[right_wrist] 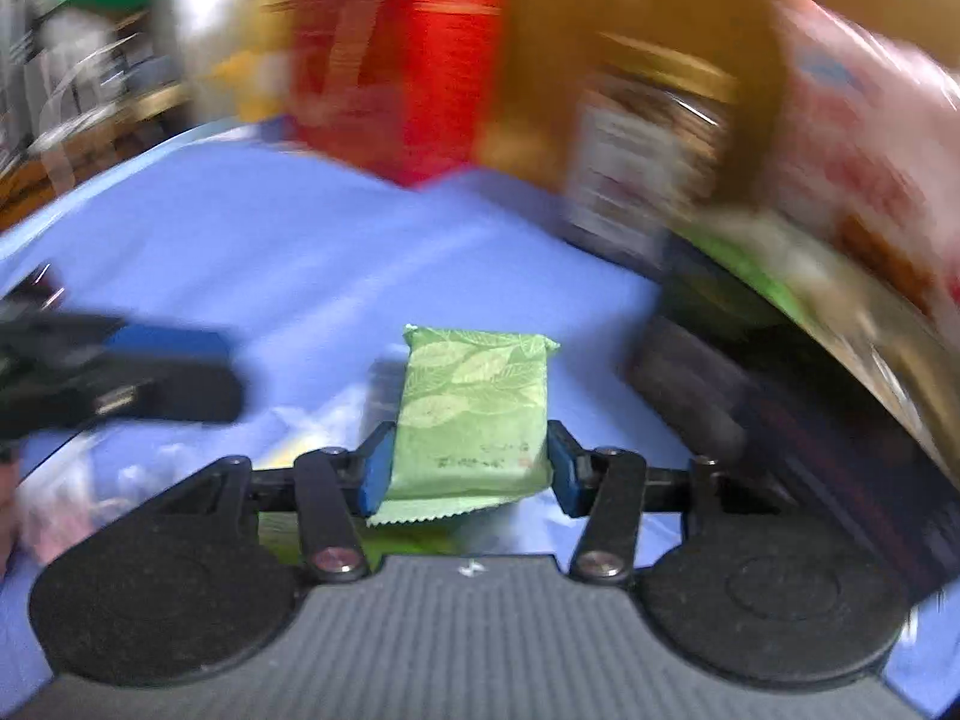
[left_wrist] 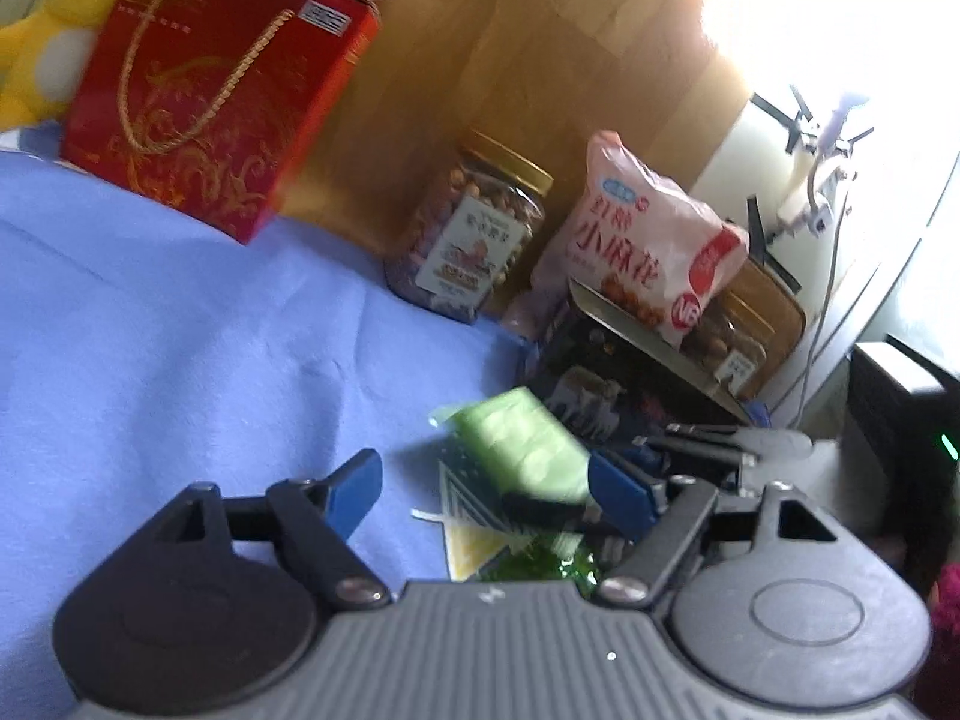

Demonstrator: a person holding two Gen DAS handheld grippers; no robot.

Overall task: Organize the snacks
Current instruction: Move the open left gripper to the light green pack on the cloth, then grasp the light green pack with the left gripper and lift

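My right claw clamps a green leaf-printed foil snack packet; my left claw, beside it, gapes empty.

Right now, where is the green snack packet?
The green snack packet sits clamped in the right gripper, above the blue cloth; in the left wrist view it is right of centre, before the dark box.

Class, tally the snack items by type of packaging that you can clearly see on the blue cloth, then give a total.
Jar: 1, the nut jar
Large bag: 1, the pink bag
Small packet: 1, the green packet
Gift bag: 1, the red gift bag
Total: 4
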